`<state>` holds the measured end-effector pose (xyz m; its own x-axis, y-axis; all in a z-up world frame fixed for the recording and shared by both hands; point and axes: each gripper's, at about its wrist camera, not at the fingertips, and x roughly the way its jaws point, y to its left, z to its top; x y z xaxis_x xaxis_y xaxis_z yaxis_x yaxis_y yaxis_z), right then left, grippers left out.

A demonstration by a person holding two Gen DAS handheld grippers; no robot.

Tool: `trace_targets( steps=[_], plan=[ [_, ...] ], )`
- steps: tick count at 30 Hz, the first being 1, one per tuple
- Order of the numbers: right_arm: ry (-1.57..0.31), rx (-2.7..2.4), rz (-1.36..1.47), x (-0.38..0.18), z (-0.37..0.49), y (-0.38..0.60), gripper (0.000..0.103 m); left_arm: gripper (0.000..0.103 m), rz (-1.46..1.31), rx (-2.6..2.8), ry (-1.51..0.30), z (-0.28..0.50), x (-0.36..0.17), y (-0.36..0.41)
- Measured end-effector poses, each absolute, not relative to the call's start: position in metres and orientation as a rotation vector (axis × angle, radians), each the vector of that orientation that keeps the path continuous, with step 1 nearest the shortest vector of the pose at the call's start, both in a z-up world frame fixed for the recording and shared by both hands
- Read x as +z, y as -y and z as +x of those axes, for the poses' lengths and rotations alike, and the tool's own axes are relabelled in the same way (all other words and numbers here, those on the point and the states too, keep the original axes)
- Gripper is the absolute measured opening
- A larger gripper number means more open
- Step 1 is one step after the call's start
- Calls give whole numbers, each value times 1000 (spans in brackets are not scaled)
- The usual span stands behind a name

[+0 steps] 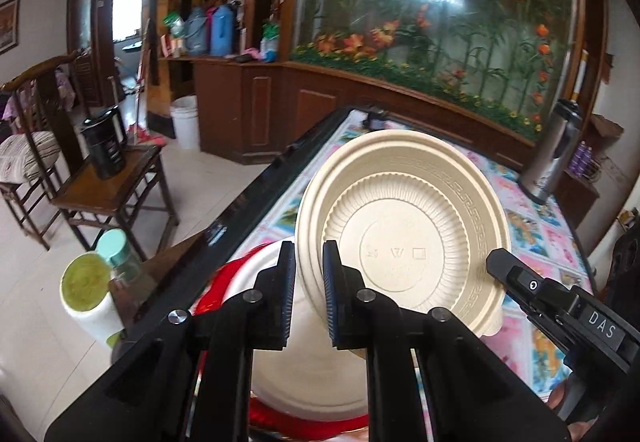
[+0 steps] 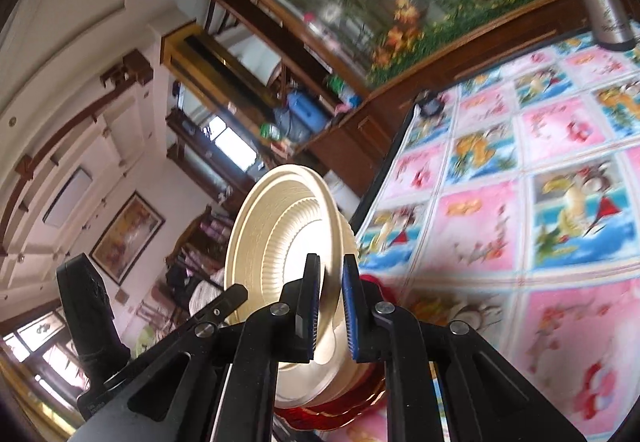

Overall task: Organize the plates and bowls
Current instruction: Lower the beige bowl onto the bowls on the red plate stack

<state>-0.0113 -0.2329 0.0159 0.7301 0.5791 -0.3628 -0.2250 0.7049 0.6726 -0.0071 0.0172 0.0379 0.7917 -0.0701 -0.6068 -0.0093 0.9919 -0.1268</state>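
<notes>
A beige ribbed bowl (image 1: 400,222) is held tilted on edge above the table, its underside facing the left wrist camera. My left gripper (image 1: 306,282) is shut on its near-left rim. My right gripper (image 1: 500,266) reaches in from the right and meets the opposite rim. In the right wrist view my right gripper (image 2: 330,294) is shut on the beige bowl (image 2: 272,234), whose rim runs between the blue pads. The left gripper (image 2: 236,292) shows at the bowl's far side. Under the bowl lie a white plate (image 1: 312,382) and a red plate (image 1: 224,282), the red plate (image 2: 340,414) also below my fingers.
A flowered tablecloth (image 2: 520,202) covers the table, with a steel thermos (image 1: 556,150) at its far right corner. Left of the table stand a wooden chair with a black canister (image 1: 104,146), a teal-lidded jar (image 1: 116,250), a white cup (image 1: 86,282) and a white bucket (image 1: 186,118).
</notes>
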Motion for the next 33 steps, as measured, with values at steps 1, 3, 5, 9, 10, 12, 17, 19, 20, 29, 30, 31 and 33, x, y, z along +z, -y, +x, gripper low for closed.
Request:
trace_targets(
  steps=[1,3,5,9,10,12,17,19,20,29,30,31,33],
  plan=[
    [-618,485,641,12,-9,225,13,11,-126,-25,-664,-7,35,-22],
    [-648,489,636,6,-5,216,13,11,-129,-17,-684,-6,30,-29],
    [-682,486,628,1,-2,205,13,11,-143,-10,-705,-4,25,-37],
    [-733,489,617,-7,-1,189,13,11,-182,-33,-761,-4,18,-54],
    [-739,491,615,-8,-2,187,13,11,-191,-42,-771,-4,17,-56],
    [-752,494,608,-8,-3,183,13,11,-216,-68,-801,-5,17,-64],
    [-798,485,614,-7,-7,179,13,11,-246,-130,-861,-4,20,-71],
    [-818,477,624,-5,-8,180,13,11,-237,-145,-882,-2,20,-68],
    [-826,472,626,-4,-8,180,13,11,-239,-152,-890,-1,20,-67],
    [-903,414,678,-11,-4,190,13,11,-232,-183,-973,7,17,-61],
    [-914,410,686,-13,-3,191,13,11,-223,-180,-980,8,17,-61],
    [-922,410,694,-14,-2,191,13,11,-216,-178,-983,8,18,-60],
    [-938,414,711,-17,-1,191,13,11,-208,-176,-987,8,19,-60]
  ],
)
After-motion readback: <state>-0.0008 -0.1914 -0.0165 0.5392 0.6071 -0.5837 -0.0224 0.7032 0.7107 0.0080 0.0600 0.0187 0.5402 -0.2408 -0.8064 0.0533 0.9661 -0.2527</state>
